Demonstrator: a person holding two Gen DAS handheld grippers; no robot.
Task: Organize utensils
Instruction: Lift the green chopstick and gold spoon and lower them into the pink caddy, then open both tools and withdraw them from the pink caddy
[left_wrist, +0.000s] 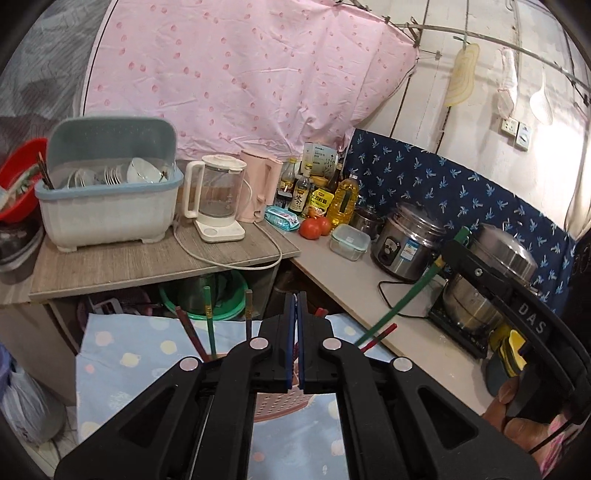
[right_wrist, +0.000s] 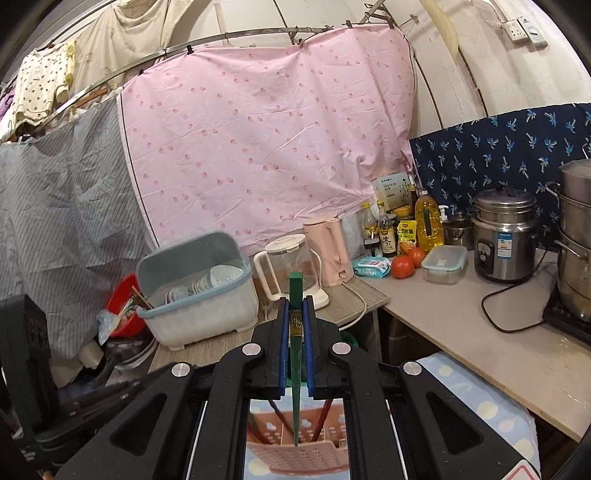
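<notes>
- Your right gripper (right_wrist: 295, 325) has its jaws clenched on a green chopstick (right_wrist: 295, 354), gripping it near the thick end by the little gold band.
- That chopstick's long axis runs nearly upright, thick end sticking up past the jaws and the thin tip pointing down into the pink holder (right_wrist: 299, 443). The tip looks to be just at or inside the rim, hard to say which.
- From the left wrist view the same green chopstick (left_wrist: 406, 295) shows as a long diagonal leaning down toward the pink holder (left_wrist: 280, 406), alongside a red chopstick (left_wrist: 380, 335) already in there.
- Your left gripper (left_wrist: 295, 347) has its jaws pressed together with nothing between them, hanging right above the holder.
- More chopsticks (left_wrist: 210, 328) already stand in the holder, fanning outward from it.
- What could go wrong: I'd guess the tip catches on a holder wall or a divider if you let go while it's tilted, and it tips out onto the blue cloth (left_wrist: 122, 354) the holder sits on.
- Also, the sticks already in the holder crowd the opening, so a drop off-centre could knock one, or leave this one wedged against them.
- The holder looks light, so pushing down on it might shove it over.
</notes>
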